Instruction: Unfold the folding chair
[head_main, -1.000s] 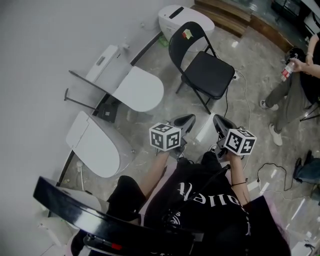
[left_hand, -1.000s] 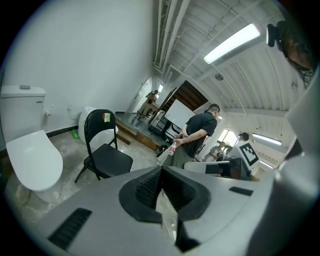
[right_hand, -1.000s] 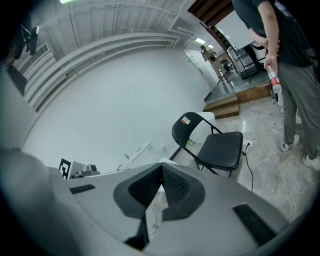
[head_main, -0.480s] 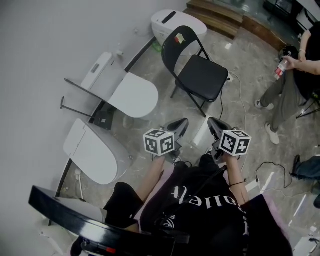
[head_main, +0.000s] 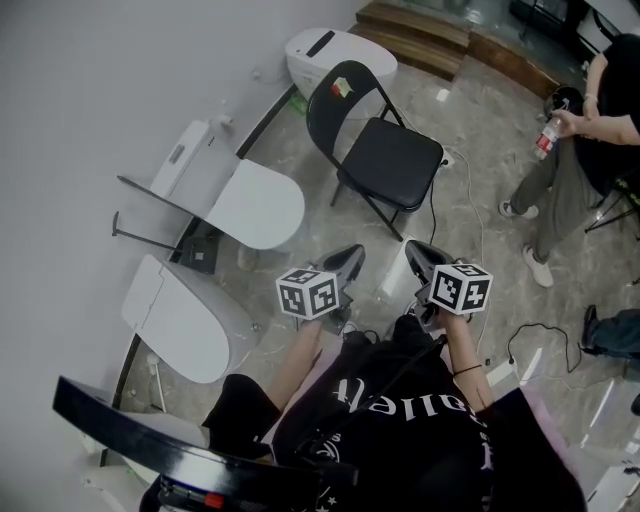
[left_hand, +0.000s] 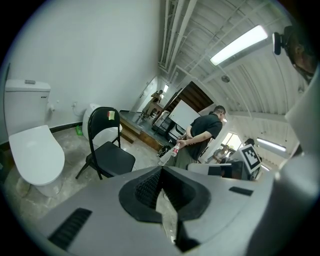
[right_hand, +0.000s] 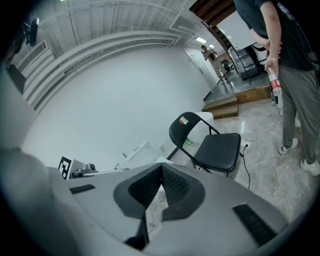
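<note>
- The left gripper has its jaws pressed together with nothing between them.
- The right gripper is closed the same way and is also empty. It is held just beside the left one, and both point slightly down.
- The folding chair stands on the floor ahead of both grippers, well apart from them and touched by neither.
- The chair is already opened out, with its seat flat and its legs on the floor. A small sticker is on its backrest.
- White toilets line the wall to the chair's left, and another stands behind it.
- A person stands to the right, holding a bottle.
</note>
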